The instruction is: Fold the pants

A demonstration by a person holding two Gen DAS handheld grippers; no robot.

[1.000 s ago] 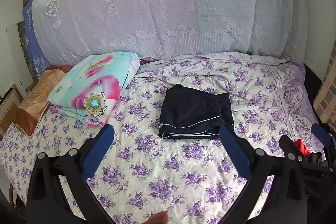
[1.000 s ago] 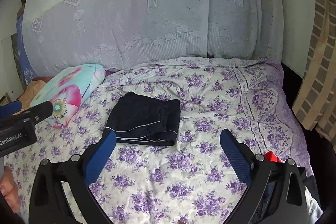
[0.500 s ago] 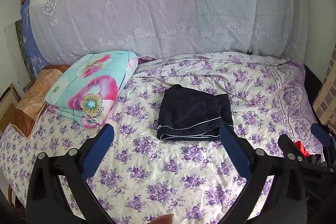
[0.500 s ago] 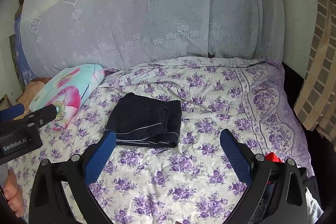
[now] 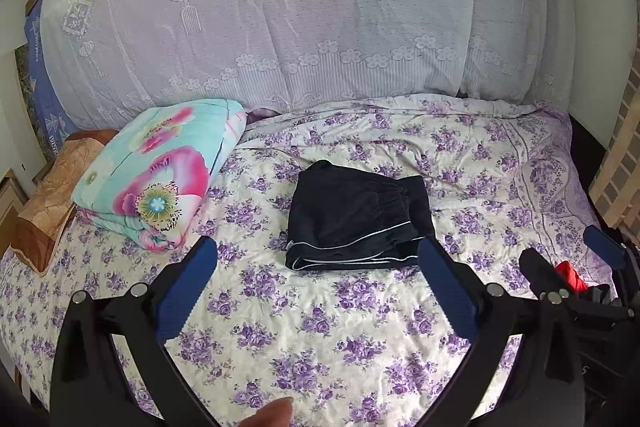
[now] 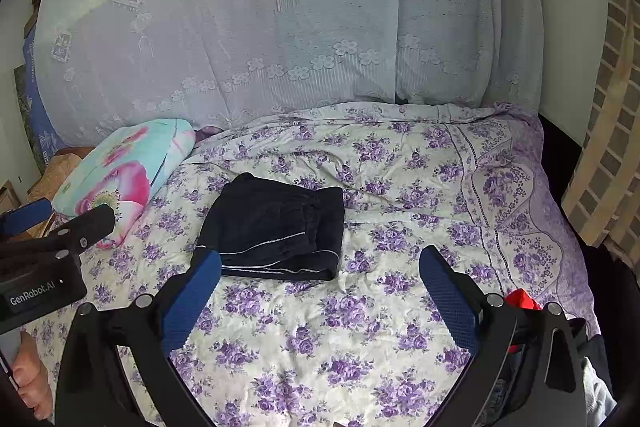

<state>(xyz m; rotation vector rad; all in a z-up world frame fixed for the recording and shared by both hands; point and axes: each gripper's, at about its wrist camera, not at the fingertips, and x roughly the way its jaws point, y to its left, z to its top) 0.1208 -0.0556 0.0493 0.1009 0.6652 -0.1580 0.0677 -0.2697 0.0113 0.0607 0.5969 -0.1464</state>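
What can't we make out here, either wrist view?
- Red item: right view, mostly behind the right gripper finger; in the left view, behind the other gripper's body. Identity unclear.
- Pants: inner folds hidden under the top layer; left gripper finger covers one corner.
- Brown pillow: cut by the left view's edge.
- Whatever is behind the lace cover: hidden.

A home bedroom: floral-sheeted bed [image 5: 320, 327], pillow [image 5: 156, 175], lace curtain [image 5: 280, 7].

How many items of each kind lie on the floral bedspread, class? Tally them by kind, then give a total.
Folded dark pants: 1
Folded floral quilt: 1
Brown pillow: 1
Red item at the bedspread's near right edge, too hidden to identify: 1
Total: 4
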